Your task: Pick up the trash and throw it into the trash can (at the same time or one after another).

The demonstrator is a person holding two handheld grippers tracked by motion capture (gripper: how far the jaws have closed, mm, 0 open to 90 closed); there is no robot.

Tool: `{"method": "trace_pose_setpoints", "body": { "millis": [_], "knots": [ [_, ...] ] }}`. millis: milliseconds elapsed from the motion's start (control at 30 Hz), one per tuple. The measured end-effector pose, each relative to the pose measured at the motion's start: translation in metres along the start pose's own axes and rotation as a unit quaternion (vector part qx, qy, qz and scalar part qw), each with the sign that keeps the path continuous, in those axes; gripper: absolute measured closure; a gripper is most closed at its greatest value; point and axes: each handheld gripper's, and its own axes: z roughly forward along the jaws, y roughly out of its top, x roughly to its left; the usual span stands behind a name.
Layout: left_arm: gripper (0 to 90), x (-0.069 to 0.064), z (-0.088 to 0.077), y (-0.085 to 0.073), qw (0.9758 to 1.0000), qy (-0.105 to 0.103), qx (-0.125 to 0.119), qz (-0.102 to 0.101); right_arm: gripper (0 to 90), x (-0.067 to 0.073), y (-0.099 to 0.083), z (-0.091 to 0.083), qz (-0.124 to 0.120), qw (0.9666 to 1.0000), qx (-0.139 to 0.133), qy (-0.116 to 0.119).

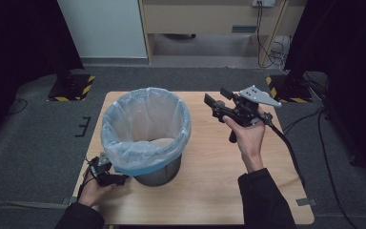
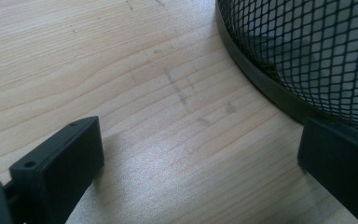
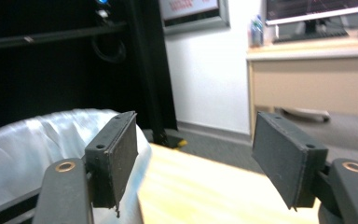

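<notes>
A black mesh bin (image 1: 158,172) stands left of centre on the wooden table (image 1: 209,176), lined with a clear plastic bag (image 1: 145,121) folded over its rim. My left gripper (image 1: 116,179) lies low on the table at the bin's foot. Seen in the left gripper view, it (image 2: 198,163) is open, with its right jaw against the bin's base ring (image 2: 261,86) and bare wood between the jaws. My right gripper (image 1: 218,98) is held up right of the bin, open and empty. From the right gripper view, it (image 3: 196,158) points past the bag (image 3: 28,140) toward the room.
Dark stands with yellow-black striped bases (image 1: 71,86) sit on the grey floor beyond the table's far corners. A cable (image 1: 286,148) trails from the right gripper across the table's right side. A wooden cabinet (image 3: 307,79) stands at the back wall.
</notes>
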Motion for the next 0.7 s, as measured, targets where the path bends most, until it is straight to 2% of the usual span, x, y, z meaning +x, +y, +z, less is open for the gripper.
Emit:
{"method": "trace_pose_setpoints", "body": {
  "millis": [100,300,433,567,700],
  "knots": [
    [0.0,0.0,0.0,0.0,1.0,0.0,0.0,0.0,30.3,-0.016,-0.021,-0.009,0.001,0.9996,0.025,-0.015],
    [0.0,0.0,0.0,0.0,1.0,0.0,0.0,0.0,29.0,-0.035,-0.058,-0.021,-0.006,0.9968,0.074,-0.029],
    [0.0,-0.001,0.0,0.0,1.0,0.001,0.0,0.001,28.3,-0.048,-0.085,-0.034,-0.008,0.9932,0.11,-0.037],
    [0.0,-0.001,0.0,0.0,1.0,0.001,0.0,0.001,28.1,-0.06,-0.108,-0.046,-0.006,0.99,0.133,-0.048],
    [0.0,-0.001,-0.001,-0.001,1.0,0.001,0.0,0.001,28.1,-0.074,-0.129,-0.06,-0.007,0.9838,0.168,-0.062]
  ]
}}
